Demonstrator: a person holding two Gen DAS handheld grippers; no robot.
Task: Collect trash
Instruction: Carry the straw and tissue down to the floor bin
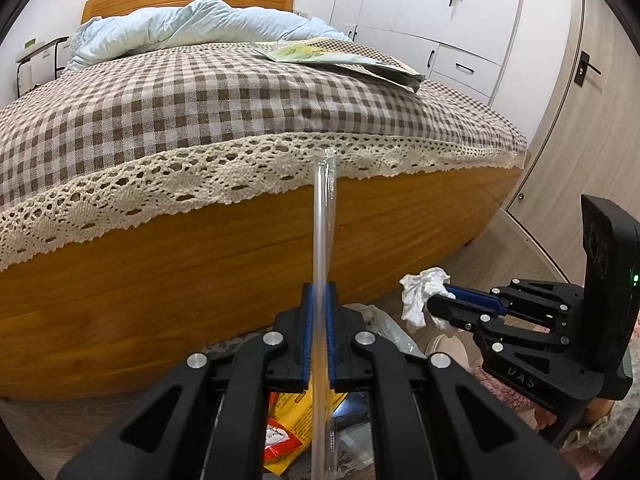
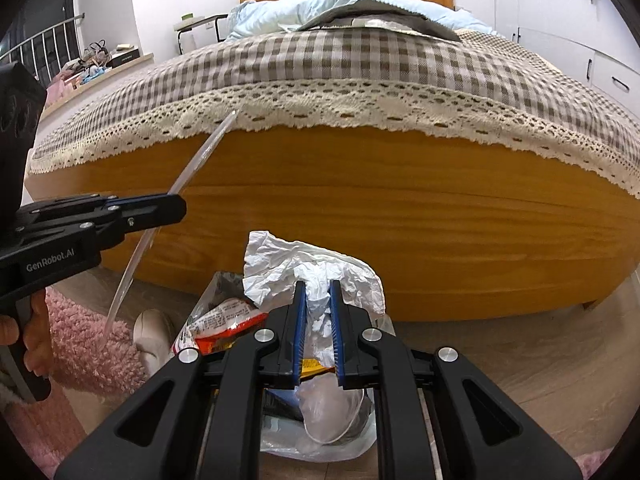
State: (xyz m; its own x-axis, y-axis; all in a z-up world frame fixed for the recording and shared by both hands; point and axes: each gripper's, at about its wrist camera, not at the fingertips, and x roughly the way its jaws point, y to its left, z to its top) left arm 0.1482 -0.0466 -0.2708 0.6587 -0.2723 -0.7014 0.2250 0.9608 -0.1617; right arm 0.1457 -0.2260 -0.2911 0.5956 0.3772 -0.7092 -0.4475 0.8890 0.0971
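My left gripper (image 1: 319, 292) is shut on a long clear plastic straw (image 1: 325, 216) that sticks up past the bed's lace edge. From the right wrist view the same straw (image 2: 200, 160) slants across the left gripper (image 2: 178, 206). My right gripper (image 2: 318, 286) is shut on a crumpled white tissue (image 2: 280, 264); in the left wrist view that tissue (image 1: 420, 292) hangs from the right gripper (image 1: 438, 300). Below both sits an open clear trash bag (image 2: 320, 440) holding red and yellow wrappers (image 1: 288, 432) and a clear cup lid.
A wooden bed (image 1: 200, 264) with a checked, lace-edged cover (image 1: 200, 104) fills the view ahead; flat packets (image 1: 340, 60) lie on it. A pink fluffy rug (image 2: 84, 336) and a slipper (image 2: 152, 332) lie left of the bag. White wardrobes (image 1: 432, 12) and a door (image 1: 572, 120) stand at right.
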